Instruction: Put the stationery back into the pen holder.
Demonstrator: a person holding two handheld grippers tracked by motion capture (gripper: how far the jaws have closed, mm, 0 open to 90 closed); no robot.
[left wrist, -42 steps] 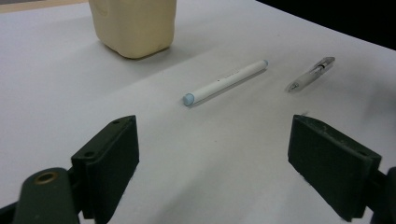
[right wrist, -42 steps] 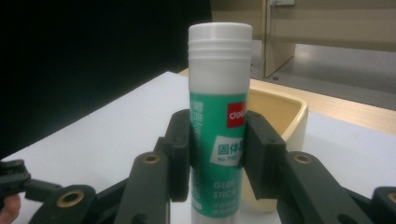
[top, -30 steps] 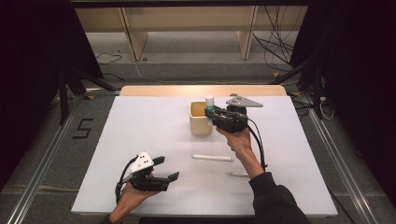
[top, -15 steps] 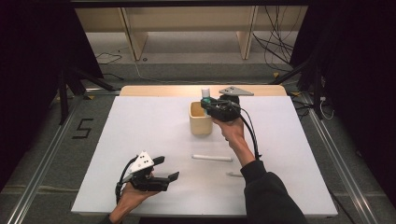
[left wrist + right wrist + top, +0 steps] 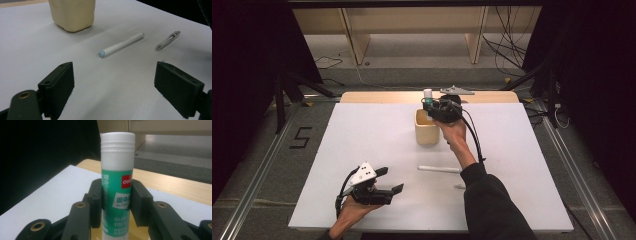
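A white marker (image 5: 121, 45) with a light blue cap lies flat on the white table (image 5: 362, 135). Near it, apart, lies a grey pen (image 5: 168, 40). A wooden edge (image 5: 382, 97) shows at the far side of the table. On the floor, left of the table, there is a black "5" mark (image 5: 301, 137). Black cables (image 5: 507, 50) lie beside a wooden shelf (image 5: 412, 20).

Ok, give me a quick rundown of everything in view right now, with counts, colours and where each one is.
glue stick: 1, green label with white cap, upright, clamped in the right gripper above the cup
cup: 1, cream, far middle of the table
marker: 1, white with pale blue ends, lying on the table nearer than the cup
pen: 1, silver-grey, lying right of the marker
table: 1, white top with a wooden far edge
left gripper: 1, black, fingers wide apart, near left of the table
right gripper: 1, black, over the cup
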